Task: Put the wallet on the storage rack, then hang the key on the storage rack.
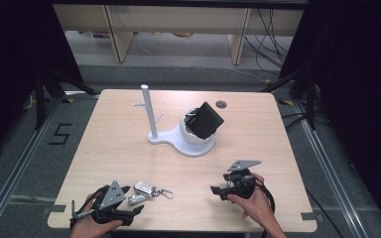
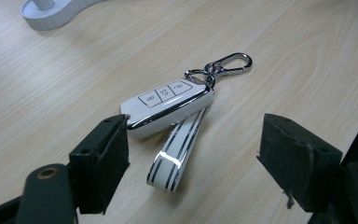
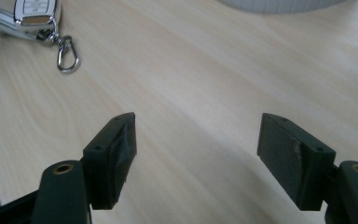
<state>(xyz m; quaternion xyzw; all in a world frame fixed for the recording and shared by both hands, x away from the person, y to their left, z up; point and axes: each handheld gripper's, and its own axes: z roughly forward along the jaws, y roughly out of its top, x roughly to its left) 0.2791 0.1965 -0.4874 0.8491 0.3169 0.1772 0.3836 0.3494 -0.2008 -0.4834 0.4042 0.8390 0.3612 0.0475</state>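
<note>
- Wooden table (image 1: 129, 148) carries a white stand (image 1: 178, 136) at its centre.
- Left gripper (image 2: 193, 154) gapes wide, holding nothing, one pad just beside the key fob (image 2: 165, 106).
- Right gripper (image 3: 196, 154) hovers wide open, empty, well apart.
- Key fob lies flat near the front edge.

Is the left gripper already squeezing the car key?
No, the left gripper is open, its jaws standing wide apart, and the car key lies flat on the table near one jaw.
</note>
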